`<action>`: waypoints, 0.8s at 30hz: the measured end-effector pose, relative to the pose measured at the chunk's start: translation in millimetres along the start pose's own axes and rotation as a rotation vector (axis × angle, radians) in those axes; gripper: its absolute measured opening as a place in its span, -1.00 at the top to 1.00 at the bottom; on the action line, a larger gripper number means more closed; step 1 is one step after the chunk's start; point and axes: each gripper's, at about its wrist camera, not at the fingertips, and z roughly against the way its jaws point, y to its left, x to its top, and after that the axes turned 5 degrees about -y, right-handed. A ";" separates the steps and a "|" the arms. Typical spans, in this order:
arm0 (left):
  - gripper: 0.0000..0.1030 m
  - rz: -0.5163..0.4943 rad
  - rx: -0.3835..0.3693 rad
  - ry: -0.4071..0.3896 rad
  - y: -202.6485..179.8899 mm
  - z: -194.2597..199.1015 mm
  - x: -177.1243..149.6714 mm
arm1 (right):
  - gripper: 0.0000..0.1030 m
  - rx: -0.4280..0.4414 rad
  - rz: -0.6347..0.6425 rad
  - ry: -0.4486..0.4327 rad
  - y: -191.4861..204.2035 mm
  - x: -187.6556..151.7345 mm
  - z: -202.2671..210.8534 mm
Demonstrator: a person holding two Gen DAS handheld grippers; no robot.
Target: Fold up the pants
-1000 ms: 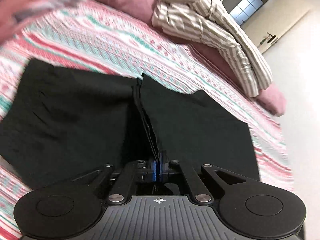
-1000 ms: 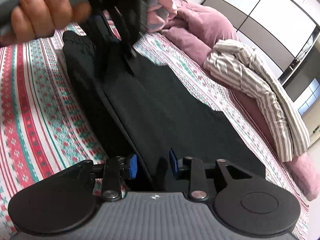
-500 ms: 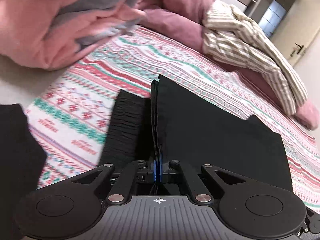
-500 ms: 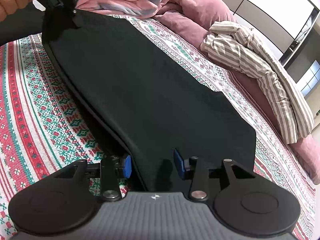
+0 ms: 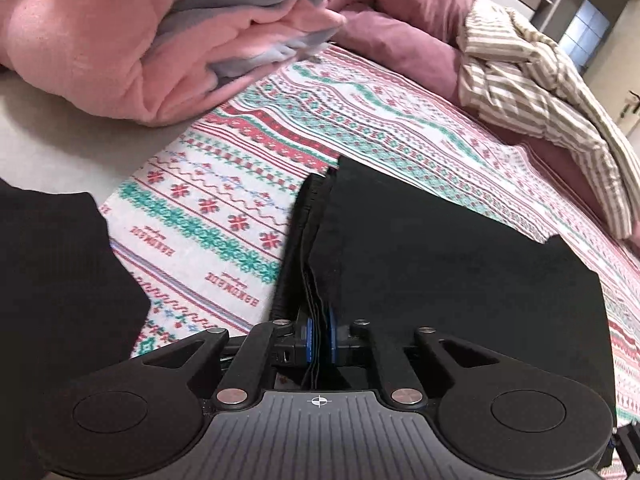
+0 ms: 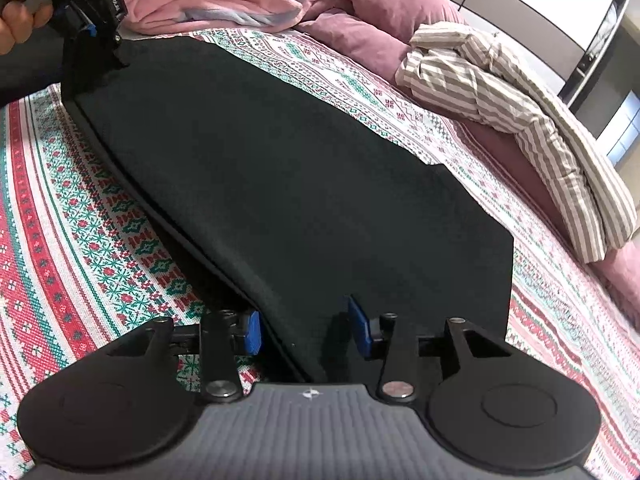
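**Black pants folded lengthwise on the bed, both grippers at the near edge**

Left wrist view: The left gripper (image 5: pixel 319 338) has its blue pads (image 5: pixel 307 338) nearly together with several stacked edges of the black pants (image 5: pixel 460 280) between them; the jaws are just beginning to part, and the cloth seems not yet freed. The waistband end lies flat on the patterned bedspread (image 5: pixel 224 184), below a pink blanket (image 5: pixel 120 48) and a striped garment (image 5: pixel 532 80).

Right wrist view: The right gripper (image 6: pixel 306 330) stands wide open, straddling the pants' near edge without pinching it. The person's hand (image 6: pixel 16 8) carries the left gripper at the far corner.

To do this step well, it seems best to let go only once the layers lie squarely stacked, then withdraw along the cloth, not across it, so the edges stay aligned.
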 end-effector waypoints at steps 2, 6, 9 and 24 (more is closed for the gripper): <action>0.74 0.008 0.036 -0.034 -1.3 8.9 1.8 | -0.64 0.016 -0.020 0.008 -2.3 0.7 0.6; 0.73 -0.020 0.081 -0.154 -11.8 37.0 5.6 | -0.89 0.056 -0.020 0.030 0.1 6.6 8.5; 0.68 -0.045 0.081 -0.227 -24.6 53.7 5.4 | -1.00 0.136 0.038 0.008 9.2 13.6 28.7; 0.57 -0.242 -0.126 0.000 -121.8 16.3 -52.6 | -0.26 0.139 -0.622 0.067 -132.5 -30.5 17.5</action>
